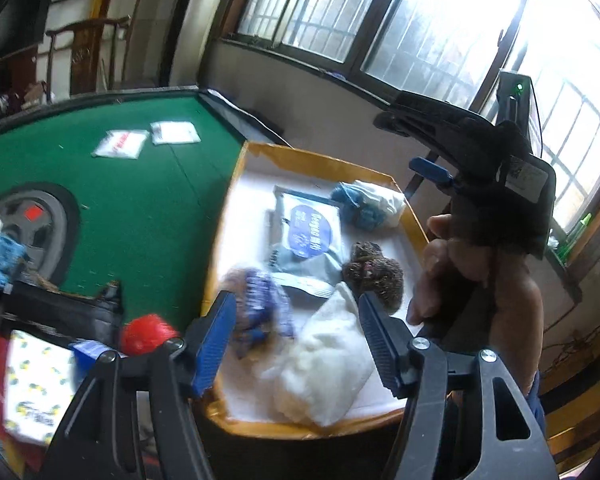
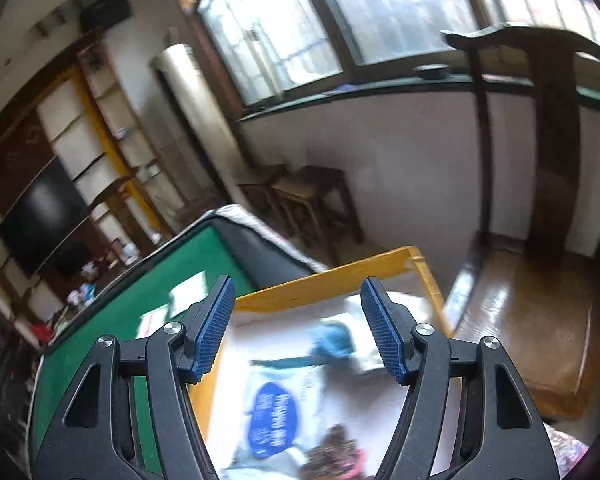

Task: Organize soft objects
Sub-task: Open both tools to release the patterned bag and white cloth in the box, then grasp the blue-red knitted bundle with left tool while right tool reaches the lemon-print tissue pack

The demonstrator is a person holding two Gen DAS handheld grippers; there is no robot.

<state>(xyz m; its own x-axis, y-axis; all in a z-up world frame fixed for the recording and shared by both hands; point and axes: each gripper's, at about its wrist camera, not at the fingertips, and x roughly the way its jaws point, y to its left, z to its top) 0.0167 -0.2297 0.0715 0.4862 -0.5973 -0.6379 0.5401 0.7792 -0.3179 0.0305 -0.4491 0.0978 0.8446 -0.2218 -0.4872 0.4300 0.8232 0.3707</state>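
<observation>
While the left claw [image 1: 296, 340] stands wide above the yellow-rimmed box [image 1: 320, 162], the blue knitted item [image 1: 260, 304] and white fluffy cloth [image 1: 328, 356] lie between its fingers, ungripped; the right claw [image 2: 298, 328] is wide and empty.

White fluffy towel [image 1: 328, 360], blue-patterned bundle [image 1: 260, 300], brown plush [image 1: 374, 270] lying in yellow-rimmed box [image 1: 320, 162]

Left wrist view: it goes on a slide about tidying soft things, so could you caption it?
Open left gripper above a yellow-rimmed box holding a white fluffy cloth, brown plush toy and packet.
</observation>
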